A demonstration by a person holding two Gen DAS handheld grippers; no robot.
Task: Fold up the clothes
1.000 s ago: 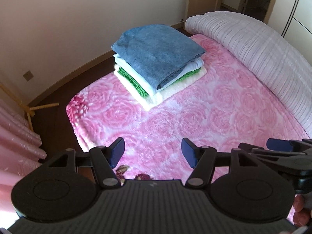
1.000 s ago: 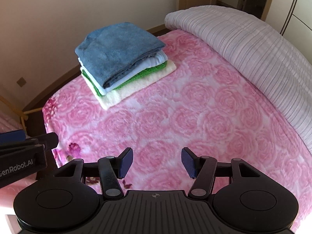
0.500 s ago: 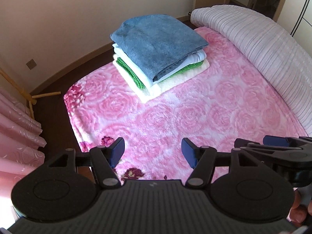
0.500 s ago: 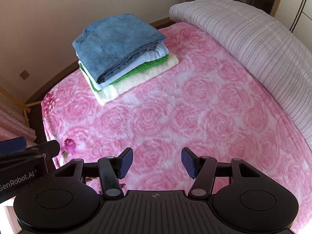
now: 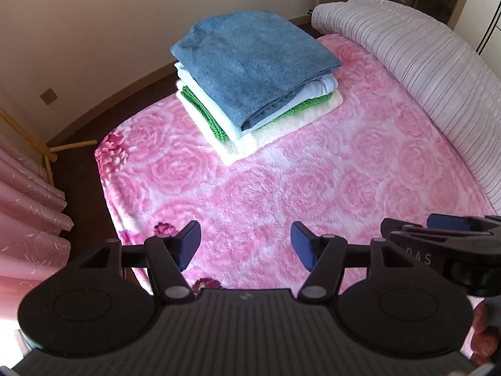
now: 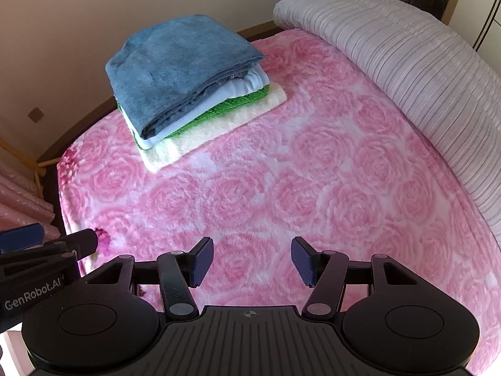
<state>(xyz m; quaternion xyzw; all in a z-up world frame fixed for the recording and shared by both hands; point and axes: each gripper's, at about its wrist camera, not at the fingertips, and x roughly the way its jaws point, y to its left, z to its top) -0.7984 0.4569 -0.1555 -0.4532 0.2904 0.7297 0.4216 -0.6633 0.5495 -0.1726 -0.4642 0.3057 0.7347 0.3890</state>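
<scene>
Pink rose-patterned fleece blanket (image 5: 281,188) covers the bed under both of my tools. My left gripper (image 5: 245,244) hangs above its near edge with the blue pads spread wide and nothing between them. My right gripper (image 6: 252,261) is just beside it, equally wide apart and empty, over the middle of the blanket. A neat stack of folded clothes (image 6: 191,87) sits at the far corner of the bed, well apart from both grippers: a blue fleece piece (image 5: 250,62) on top, then a white one, a green knit, and a cream fleece piece (image 6: 200,138) at the bottom. A pale ribbed quilt (image 6: 407,72) lies rolled along the right side.
</scene>
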